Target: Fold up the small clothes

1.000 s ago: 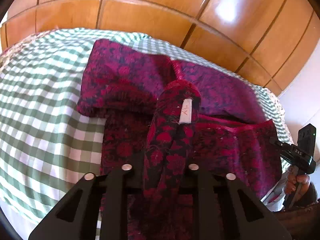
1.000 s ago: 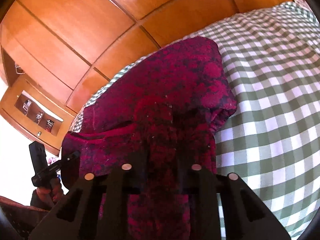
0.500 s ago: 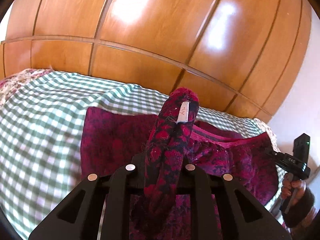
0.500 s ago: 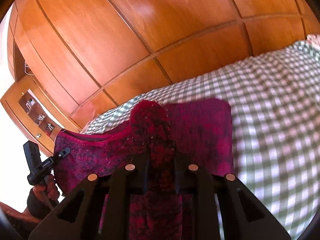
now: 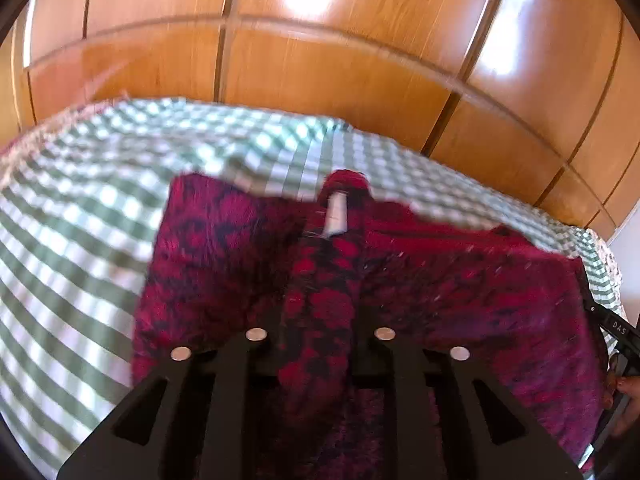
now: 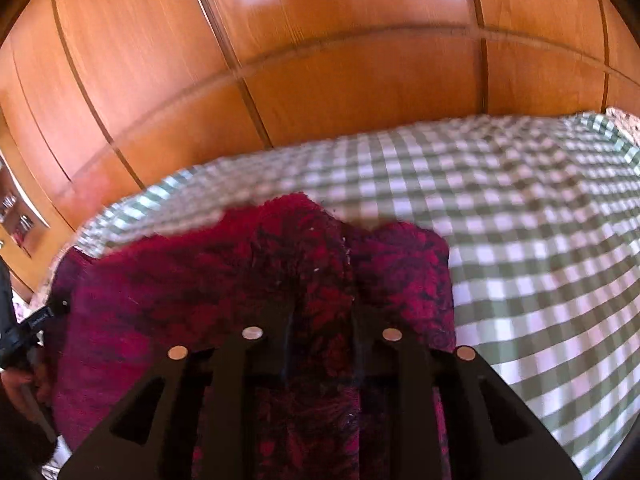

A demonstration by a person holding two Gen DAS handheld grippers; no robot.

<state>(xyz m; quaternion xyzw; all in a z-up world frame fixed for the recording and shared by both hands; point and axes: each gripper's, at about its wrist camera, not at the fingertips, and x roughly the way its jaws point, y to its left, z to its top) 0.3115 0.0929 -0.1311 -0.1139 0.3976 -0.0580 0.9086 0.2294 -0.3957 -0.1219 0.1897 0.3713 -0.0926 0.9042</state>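
A dark red, black-patterned knit garment (image 5: 460, 292) hangs across the green-and-white checked bed cover (image 5: 80, 220), stretched between both grippers. My left gripper (image 5: 320, 304) pinches a bunched ridge of its edge, with a white label (image 5: 336, 212) at the top; the jaws are opening with the cloth still between them. In the right wrist view my right gripper (image 6: 320, 304) grips another ridge of the garment (image 6: 160, 288), and its jaws are opening too. All the fingertips are buried in cloth. The picture is blurred by motion.
Polished wooden wardrobe panels (image 5: 320, 60) rise right behind the bed. The checked cover (image 6: 520, 240) stretches away to the right. A small wall shelf (image 6: 16, 216) shows at the far left. The other gripper and a hand (image 5: 628, 392) sit at the frame edge.
Both grippers lifted the pinched edge, carried it toward the wardrobe and lowered it. The spread-out layer seen a second ago is now covered by the carried cloth.
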